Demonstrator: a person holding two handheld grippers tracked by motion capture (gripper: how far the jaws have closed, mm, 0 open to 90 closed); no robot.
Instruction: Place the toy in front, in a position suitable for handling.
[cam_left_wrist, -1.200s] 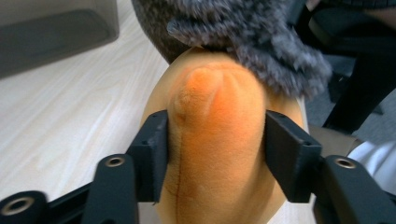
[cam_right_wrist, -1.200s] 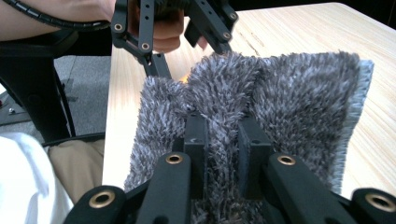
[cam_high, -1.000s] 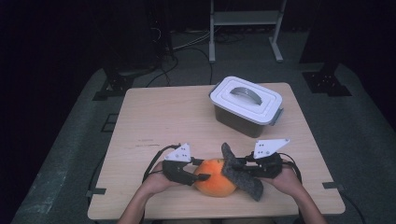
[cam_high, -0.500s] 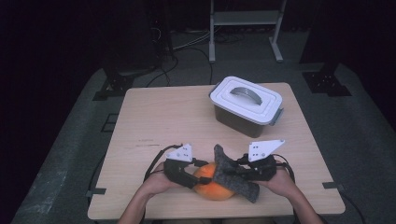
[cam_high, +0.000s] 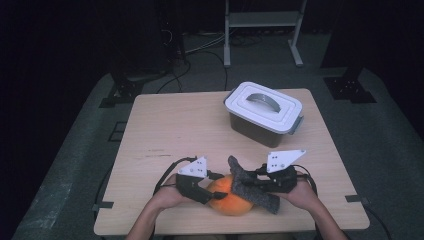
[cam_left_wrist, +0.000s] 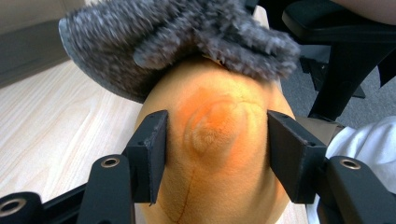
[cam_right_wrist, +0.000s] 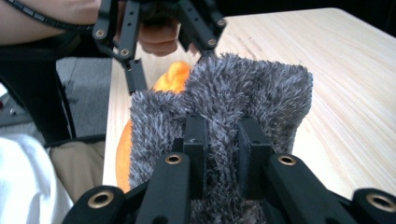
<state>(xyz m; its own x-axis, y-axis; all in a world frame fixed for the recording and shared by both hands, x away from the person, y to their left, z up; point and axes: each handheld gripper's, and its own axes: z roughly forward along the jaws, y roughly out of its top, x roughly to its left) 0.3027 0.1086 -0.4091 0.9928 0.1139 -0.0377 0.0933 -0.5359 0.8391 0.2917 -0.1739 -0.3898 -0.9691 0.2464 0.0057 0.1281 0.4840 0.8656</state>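
Observation:
A round orange plush toy (cam_high: 227, 201) lies near the table's front edge. My left gripper (cam_high: 209, 192) comes at it from the left, and in the left gripper view its jaws (cam_left_wrist: 217, 135) press both sides of the plush toy (cam_left_wrist: 219, 158). A grey fuzzy cloth (cam_high: 254, 191) drapes over the toy's right side and top. My right gripper (cam_high: 257, 184) is shut on that cloth (cam_right_wrist: 261, 93), which hides most of the toy (cam_right_wrist: 173, 77) in the right gripper view. The cloth (cam_left_wrist: 177, 42) hangs over the toy's far side in the left gripper view.
A grey bin with a white handled lid (cam_high: 263, 112) stands at the back right of the wooden table (cam_high: 175, 130). A metal rack (cam_high: 260, 25) and black stands are on the floor beyond. Cables trail from both grippers.
The toy and both grippers have shifted slightly toward the table's front edge. The right gripper has drawn the cloth a little leftward over the toy.

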